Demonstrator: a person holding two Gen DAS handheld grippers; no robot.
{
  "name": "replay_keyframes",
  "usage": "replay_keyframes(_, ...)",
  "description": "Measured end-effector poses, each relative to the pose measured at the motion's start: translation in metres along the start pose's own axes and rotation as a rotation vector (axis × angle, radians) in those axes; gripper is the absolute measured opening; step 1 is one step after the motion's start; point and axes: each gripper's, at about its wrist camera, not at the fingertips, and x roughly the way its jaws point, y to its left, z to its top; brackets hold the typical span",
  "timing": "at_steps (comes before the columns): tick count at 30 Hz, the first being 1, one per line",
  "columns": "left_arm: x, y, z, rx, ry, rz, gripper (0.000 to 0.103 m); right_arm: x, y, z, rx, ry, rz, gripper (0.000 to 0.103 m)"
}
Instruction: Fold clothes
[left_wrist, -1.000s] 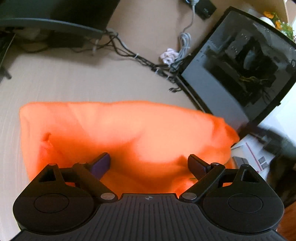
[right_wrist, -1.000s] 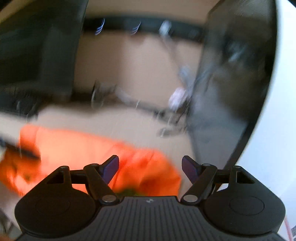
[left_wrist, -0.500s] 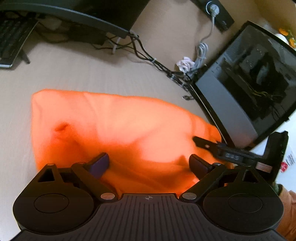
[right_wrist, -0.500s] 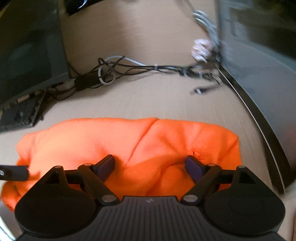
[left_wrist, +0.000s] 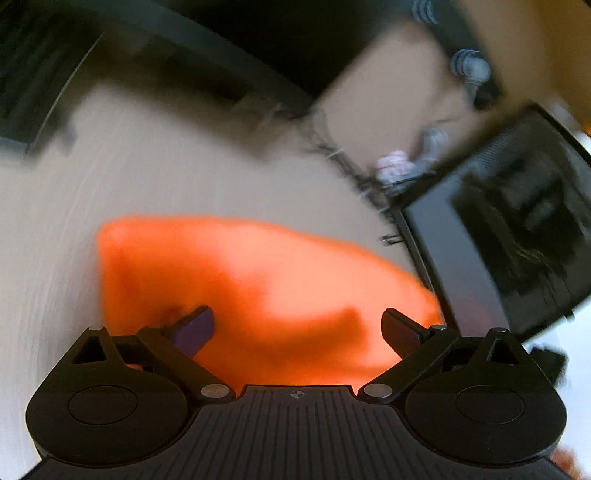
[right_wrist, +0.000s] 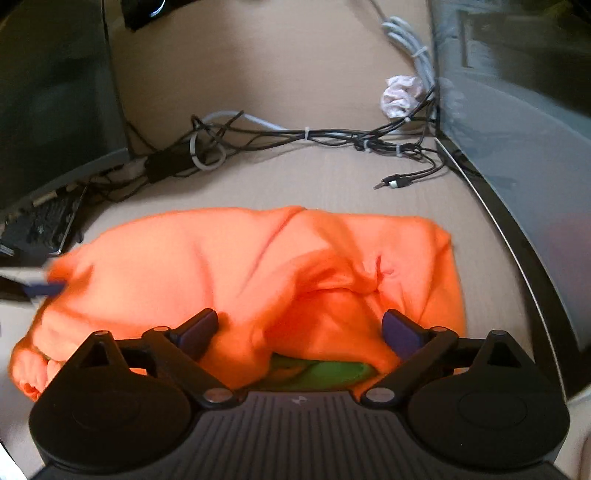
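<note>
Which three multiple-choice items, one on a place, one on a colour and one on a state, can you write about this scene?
1. Where does the crumpled tissue lie?
A. beside the cable bundle
B. on the orange garment
C. on the keyboard

2. What colour shows under the garment's near edge?
A. blue
B. green
C. white

3. How is the right gripper?
A. shut on the garment
B. shut on a cable
C. open

Key: 1 A, it sits at the cables; 2 B, a green patch shows; 3 C, its fingers stand apart.

Home office or computer desk. Evidence: beige desktop (right_wrist: 295, 177); monitor (right_wrist: 55, 92) at 10 o'clock; keyboard (right_wrist: 40, 225) at 9; tangled cables (right_wrist: 314, 134) at 12; glass-sided PC case (right_wrist: 517, 129) at 2.
</note>
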Motion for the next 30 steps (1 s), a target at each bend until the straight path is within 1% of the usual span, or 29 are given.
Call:
replay_keyframes(1,-0.004,0.004,-0.001,-0.018,-0.01,-0.018,0.1,-0.002,-0.002,-0.002,0.005,0.001,0.002,0.096)
replay_keyframes(3,-0.011,0.005,0.0,-0.02,-0.005,-0.007,0.1,-0.011,-0.002,-0.002,-0.001,0.007,-0.006,0.096)
replay_keyframes(6,-0.027,-0.004,0.001,0.068,-0.034,0.05,0.1,-0.034,0.004,0.002,-0.015,-0.047,-0.038,0.096)
replay_keyframes(7,-0.034,-0.009,0.003,0.107,-0.051,0.039,0.1,-0.041,0.007,0.005,-0.018,-0.077,-0.032,0.096)
replay_keyframes(9,-0.04,-0.016,0.01,0.129,-0.07,-0.029,0.1,-0.044,0.011,0.015,0.005,-0.123,0.012,0.096)
replay_keyframes(10,-0.039,-0.019,0.015,0.129,-0.081,-0.068,0.1,-0.039,0.014,0.022,0.02,-0.129,0.039,0.096)
replay_keyframes(11,-0.036,-0.023,0.018,0.128,-0.091,-0.087,0.1,-0.031,0.016,0.028,0.034,-0.129,0.068,0.096)
replay_keyframes(13,-0.025,-0.029,0.023,0.127,-0.093,-0.092,0.1,-0.008,0.019,0.037,0.059,-0.102,0.094,0.096)
replay_keyframes(14,-0.017,-0.028,0.023,0.122,-0.075,-0.061,0.1,0.007,0.018,0.04,0.075,-0.063,0.08,0.096)
replay_keyframes(15,-0.008,-0.027,0.023,0.115,-0.056,-0.029,0.1,0.019,0.016,0.039,0.088,-0.035,0.045,0.096)
replay_keyframes(16,0.0,-0.02,0.02,0.087,-0.019,0.004,0.1,0.028,0.013,0.038,0.098,-0.016,0.005,0.097)
replay_keyframes(17,0.007,-0.013,0.017,0.06,0.017,0.037,0.1,0.031,0.009,0.035,0.111,-0.014,-0.016,0.097)
replay_keyframes(19,0.007,-0.008,0.007,0.075,0.005,0.01,0.1,0.025,-0.003,0.027,0.159,-0.04,-0.015,0.097)
replay_keyframes(20,0.008,-0.01,0.005,0.091,0.014,0.01,0.1,0.021,-0.007,0.022,0.169,-0.051,-0.017,0.097)
replay_keyframes(22,0.008,-0.015,0.002,0.123,0.031,0.009,0.1,0.015,-0.011,0.013,0.165,-0.067,-0.025,0.097)
replay_keyframes(24,0.008,-0.018,0.002,0.142,0.039,0.025,0.1,0.01,-0.009,0.007,0.144,-0.072,-0.042,0.097)
replay_keyframes(25,0.008,-0.02,0.002,0.151,0.042,0.033,0.1,0.007,-0.007,0.006,0.122,-0.071,-0.058,0.097)
replay_keyframes(27,0.004,-0.019,-0.001,0.139,0.018,0.041,0.1,0.001,-0.005,0.003,0.058,-0.064,-0.097,0.097)
replay_keyframes(29,0.002,-0.022,-0.002,0.149,0.021,0.029,0.1,-0.009,-0.009,0.005,-0.003,-0.044,-0.125,0.097)
replay_keyframes(30,0.001,-0.024,-0.003,0.154,0.022,0.024,0.1,-0.017,-0.006,0.007,-0.035,-0.048,-0.141,0.097)
